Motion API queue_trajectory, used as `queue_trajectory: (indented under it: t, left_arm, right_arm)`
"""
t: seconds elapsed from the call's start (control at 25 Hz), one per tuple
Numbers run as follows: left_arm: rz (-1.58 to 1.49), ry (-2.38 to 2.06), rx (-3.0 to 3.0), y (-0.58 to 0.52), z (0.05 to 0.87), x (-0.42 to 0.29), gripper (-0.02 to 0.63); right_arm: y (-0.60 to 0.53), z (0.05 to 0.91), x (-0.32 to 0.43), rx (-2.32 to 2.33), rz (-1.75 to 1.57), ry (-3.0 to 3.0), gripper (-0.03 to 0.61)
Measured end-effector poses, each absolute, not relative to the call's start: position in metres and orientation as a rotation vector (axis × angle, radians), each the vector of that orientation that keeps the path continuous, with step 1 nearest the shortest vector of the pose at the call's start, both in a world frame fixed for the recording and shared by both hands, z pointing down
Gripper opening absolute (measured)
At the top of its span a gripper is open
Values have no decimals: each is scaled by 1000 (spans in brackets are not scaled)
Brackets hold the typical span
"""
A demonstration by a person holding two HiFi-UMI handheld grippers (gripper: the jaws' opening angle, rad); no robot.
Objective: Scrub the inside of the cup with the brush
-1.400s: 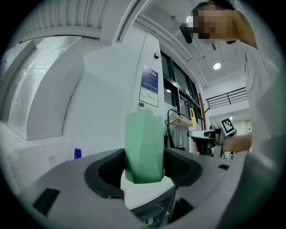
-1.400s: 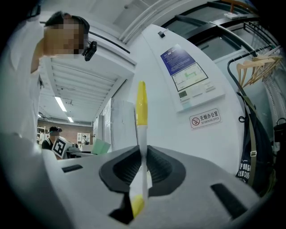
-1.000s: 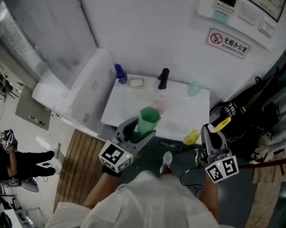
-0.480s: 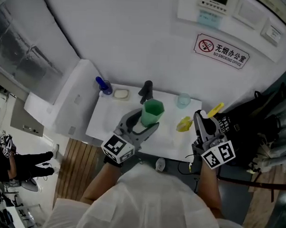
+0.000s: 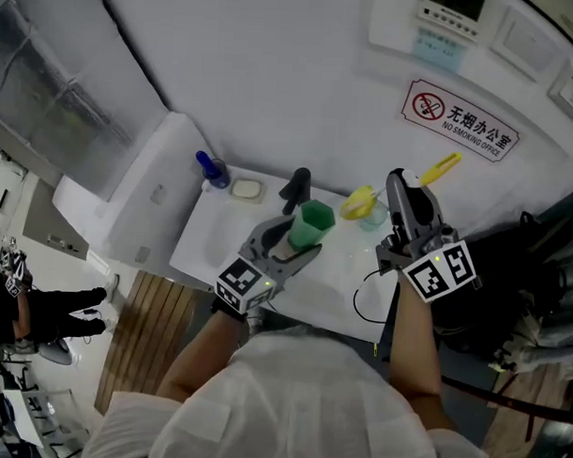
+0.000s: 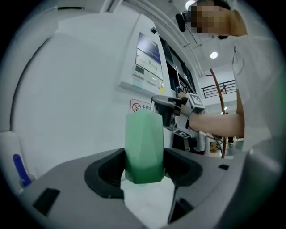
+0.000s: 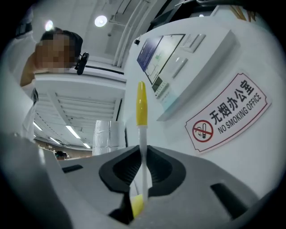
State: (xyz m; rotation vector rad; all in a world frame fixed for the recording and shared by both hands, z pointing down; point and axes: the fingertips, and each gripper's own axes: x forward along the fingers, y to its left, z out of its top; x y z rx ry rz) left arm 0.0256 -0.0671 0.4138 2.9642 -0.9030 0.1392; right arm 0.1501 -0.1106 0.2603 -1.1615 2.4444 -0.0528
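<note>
A green faceted cup is held above the white table, and my left gripper is shut on its lower part. In the left gripper view the cup stands upright between both pads. My right gripper is shut on a brush with a white shaft and a yellow handle end. The brush's yellow head hangs just right of the cup's mouth, outside it. In the right gripper view the shaft is pinched between the pads and points up at the wall.
On the table's far side stand a blue bottle, a soap dish and a black tap-like object. A white cabinet adjoins the table's left. A no-smoking sign hangs on the wall. A person is on the floor at far left.
Both grippers have risen toward the wall. The right gripper has carried the brush up and left, bringing its yellow head close to the cup's mouth. Both grips are unchanged.
</note>
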Motion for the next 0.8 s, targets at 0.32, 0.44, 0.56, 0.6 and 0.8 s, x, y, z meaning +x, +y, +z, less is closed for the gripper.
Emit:
queue_trajectory:
  t: [0.32,0.44,0.56,0.6,0.8]
  left_arm:
    - [170,-939,2887,-98,441,9,268]
    - [163,-939,2868,-108,444,4,268]
    - [150,-942,2868,-115,442,0,268]
    - [151,-942,2868,-116,441,-2,268]
    - [123,-935,2852,-118,444,-9,268]
  right_arm:
    - [-136,221,121,-957,-145,2355,38]
    - [-143,227,97,-896,-189,2415,38]
    - [-151,244,70,-873,-239,2491,40]
    - [-152,249,64,-866,-258,2503,40]
    - [-157,260,55,-832,-356,2472,41]
